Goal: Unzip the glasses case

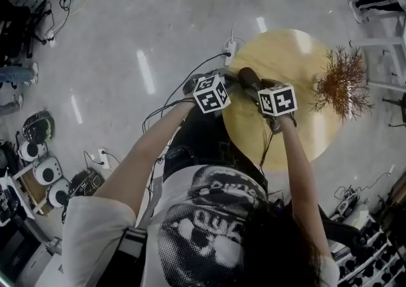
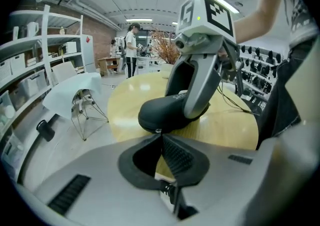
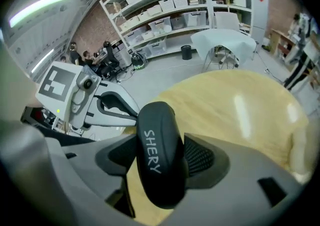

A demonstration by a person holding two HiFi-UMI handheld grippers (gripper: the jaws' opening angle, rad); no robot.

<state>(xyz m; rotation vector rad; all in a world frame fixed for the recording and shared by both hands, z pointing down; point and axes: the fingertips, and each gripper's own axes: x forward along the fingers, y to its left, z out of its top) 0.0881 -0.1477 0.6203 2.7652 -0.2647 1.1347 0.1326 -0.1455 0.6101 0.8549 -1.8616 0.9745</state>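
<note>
A black glasses case [image 3: 152,135] printed "SHERY" is held just above the near left part of the round yellow table [image 1: 298,57]. My right gripper [image 3: 159,156] is shut across the middle of the case, one pad on each side. In the left gripper view the case [image 2: 160,112] hangs over the table edge with the right gripper's grey body [image 2: 200,80] clamped on it. My left gripper [image 2: 161,137] is shut, its tips meeting on the small silver zipper pull [image 2: 157,131] at the case's near end. In the head view both marker cubes flank the case [image 1: 248,81].
A dried brown branch plant [image 1: 342,82] stands on the table's right side. A white power strip [image 1: 229,46] and cables lie on the floor by the table's far left. A cloth-draped chair [image 2: 75,95] and shelving [image 3: 175,15] stand beyond, with people in the background.
</note>
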